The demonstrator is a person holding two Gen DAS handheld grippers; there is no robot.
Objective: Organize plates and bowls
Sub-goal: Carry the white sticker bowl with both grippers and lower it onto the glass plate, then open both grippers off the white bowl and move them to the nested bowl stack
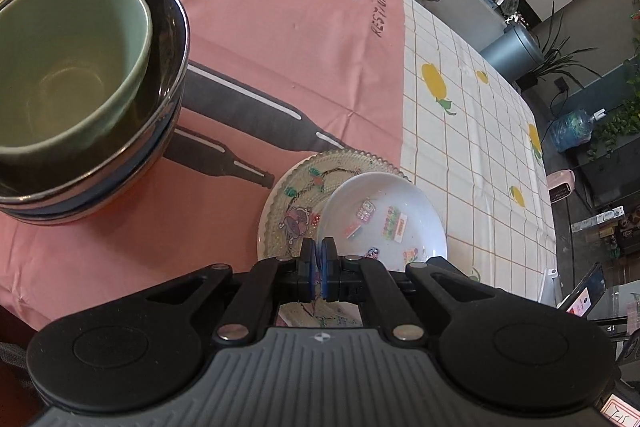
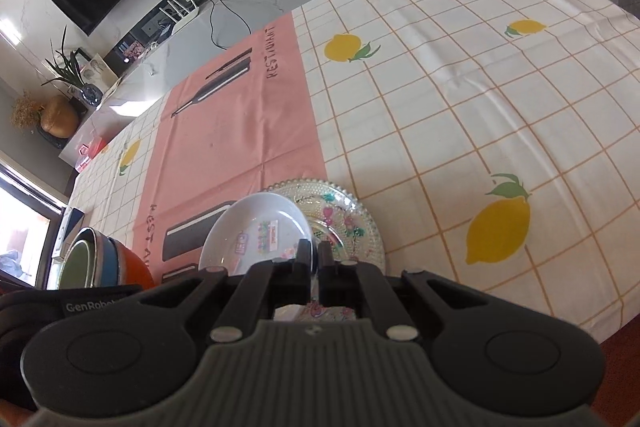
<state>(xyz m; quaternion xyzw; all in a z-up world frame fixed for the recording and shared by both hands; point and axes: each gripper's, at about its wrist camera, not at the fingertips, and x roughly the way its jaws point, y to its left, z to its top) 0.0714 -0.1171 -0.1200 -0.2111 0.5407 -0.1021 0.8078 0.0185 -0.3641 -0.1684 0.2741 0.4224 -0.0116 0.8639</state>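
A small white dish [image 1: 384,215] with cartoon stickers sits tilted over a clear beaded glass plate [image 1: 288,203] on the pink cloth. My left gripper [image 1: 319,247] is shut, and the dish's left rim runs in between its blue pads. In the right wrist view the white dish [image 2: 256,227] lies left of the glass plate [image 2: 352,223]. My right gripper [image 2: 316,253] is shut at the dish's right rim. The glass plate also shows under both grippers. A stack of bowls [image 1: 80,87] stands to the left, with a green bowl nested on top.
The table carries a lemon-print checked cloth [image 2: 480,107] with a pink panel [image 1: 280,47] down its middle. The bowl stack [image 2: 104,263] and the left gripper's body [image 2: 80,307] sit at the lower left of the right wrist view. The table edge [image 1: 548,187] falls away on the right.
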